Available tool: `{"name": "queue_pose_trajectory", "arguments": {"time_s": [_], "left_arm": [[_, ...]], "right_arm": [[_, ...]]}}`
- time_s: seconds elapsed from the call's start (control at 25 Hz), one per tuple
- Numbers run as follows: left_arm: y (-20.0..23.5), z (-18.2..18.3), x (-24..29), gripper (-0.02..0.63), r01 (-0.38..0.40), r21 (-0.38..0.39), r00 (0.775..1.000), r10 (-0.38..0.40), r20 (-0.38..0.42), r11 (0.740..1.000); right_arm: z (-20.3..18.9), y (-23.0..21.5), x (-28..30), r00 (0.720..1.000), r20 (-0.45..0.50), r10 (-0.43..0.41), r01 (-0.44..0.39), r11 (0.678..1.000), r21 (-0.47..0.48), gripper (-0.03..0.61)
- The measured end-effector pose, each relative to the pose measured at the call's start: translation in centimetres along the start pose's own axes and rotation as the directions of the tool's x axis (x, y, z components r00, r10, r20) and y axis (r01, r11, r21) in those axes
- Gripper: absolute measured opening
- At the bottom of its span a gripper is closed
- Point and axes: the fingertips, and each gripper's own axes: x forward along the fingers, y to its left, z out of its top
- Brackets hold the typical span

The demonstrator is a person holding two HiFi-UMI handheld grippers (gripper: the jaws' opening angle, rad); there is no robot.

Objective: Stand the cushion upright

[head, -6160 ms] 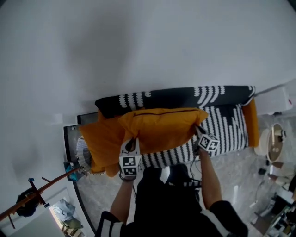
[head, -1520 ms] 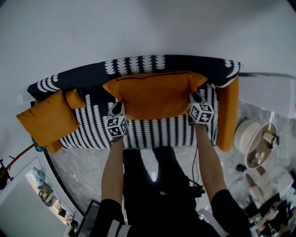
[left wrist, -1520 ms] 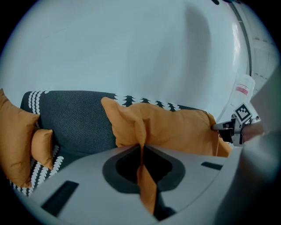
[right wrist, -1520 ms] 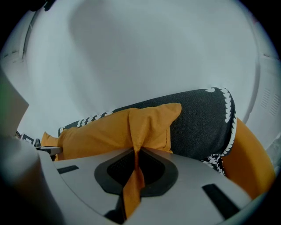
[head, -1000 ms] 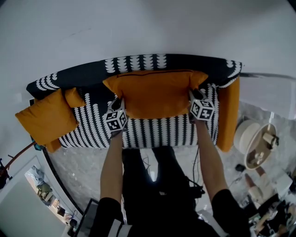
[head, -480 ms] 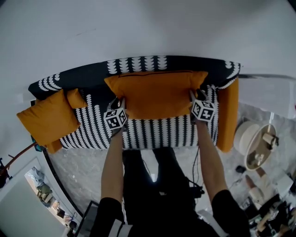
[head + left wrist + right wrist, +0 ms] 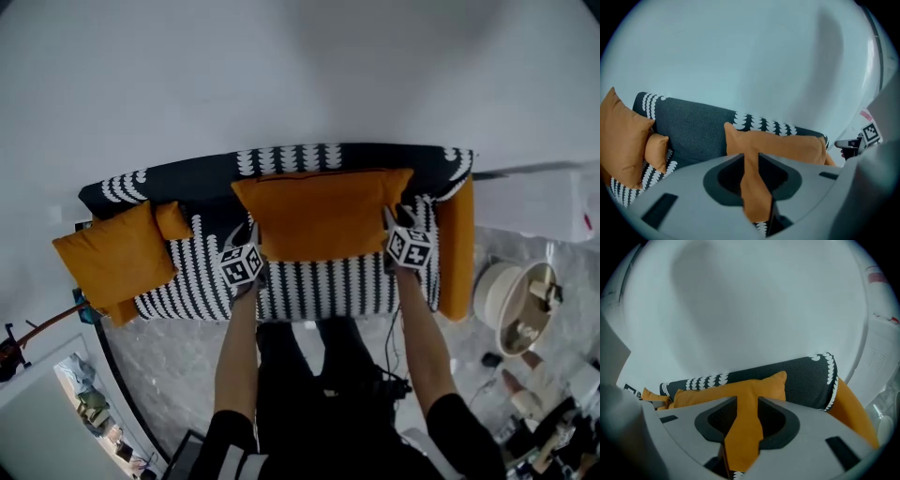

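Head view, orange cushion [image 7: 323, 214] standing upright against the back of the patterned sofa [image 7: 309, 286], left gripper [image 7: 251, 234] and right gripper [image 7: 390, 218] at its bottom corners, left gripper view, jaws just popped apart then eased in a hair, cushion edge loose between them, right gripper view, same deal.

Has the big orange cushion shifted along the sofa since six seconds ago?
Yes. The big orange cushion has shifted right along the sofa, away from the left cushions.
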Motion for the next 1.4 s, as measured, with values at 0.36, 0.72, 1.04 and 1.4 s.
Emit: {"name": "queue_pose_trajectory", "arguments": {"time_s": [0.36, 0.72, 1.04, 1.4], "left_arm": [[-5.3, 6.0, -7.0, -0.002, 0.067, 0.080, 0.990, -0.076, 0.122, 0.995], [-10.4, 9.1, -14.7, -0.002, 0.120, 0.160, 0.965, -0.153, 0.214, 0.980], [-13.0, 11.6, -22.6, -0.002, 0.105, 0.273, 0.919, -0.199, 0.341, 0.956], [-15.0, 12.1, -29.5, -0.002, 0.169, 0.318, 0.875, -0.291, 0.388, 0.933]], "right_arm": [[3.8, 5.4, -6.7, 0.997, 0.060, -0.042, 0.042, 0.999, 0.004, 0.002], [6.2, 11.5, -13.8, 0.987, 0.161, -0.018, 0.018, 1.000, 0.005, -0.005], [8.1, 16.4, -21.8, 0.959, 0.282, 0.019, -0.001, 0.998, -0.063, -0.005], [8.7, 21.1, -29.6, 0.915, 0.401, 0.052, -0.004, 0.993, -0.119, -0.005]]}}
